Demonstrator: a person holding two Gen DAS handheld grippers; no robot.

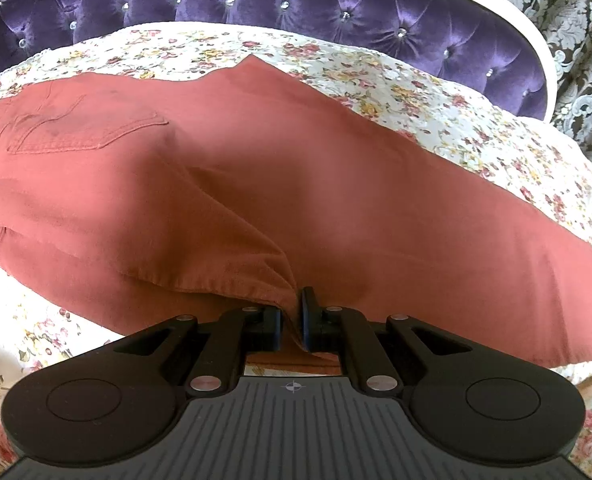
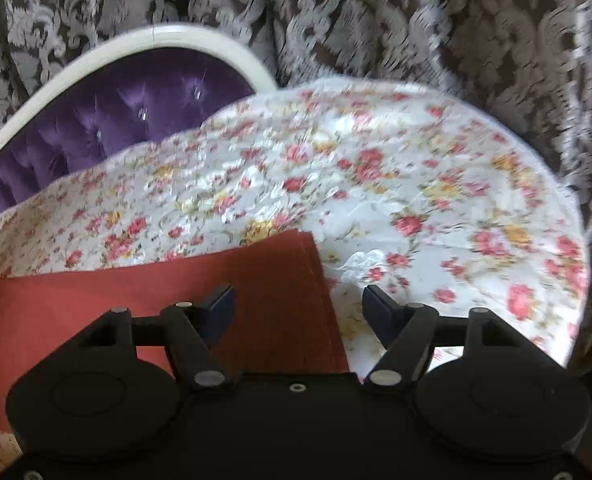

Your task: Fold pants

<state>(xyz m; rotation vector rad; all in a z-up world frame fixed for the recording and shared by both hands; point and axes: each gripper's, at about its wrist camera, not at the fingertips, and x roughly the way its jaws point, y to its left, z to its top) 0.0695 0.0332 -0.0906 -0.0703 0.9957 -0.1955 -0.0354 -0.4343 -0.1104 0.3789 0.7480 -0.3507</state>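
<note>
The rust-red cotton pants (image 1: 279, 184) are being spread lengthwise on the floral-quilted bed (image 1: 456, 120). A near edge is being pinched by the left hand-held gripper (image 1: 291, 320), probably to anchor it; the right hand-held gripper (image 2: 298, 312) is being held wide over the leg hems (image 2: 308, 272), gripping nothing.

I'm working in a home bedroom: my cameras look over a bed whose floral bedspread (image 1: 436, 120) is strewn with red and yellow roses. Behind it stands a purple tufted headboard (image 1: 336, 12) with crystal buttons and a white curved frame (image 2: 107, 56). A brown curtain (image 2: 416, 20) with a pale damask pattern hangs just beyond the bed.
</note>
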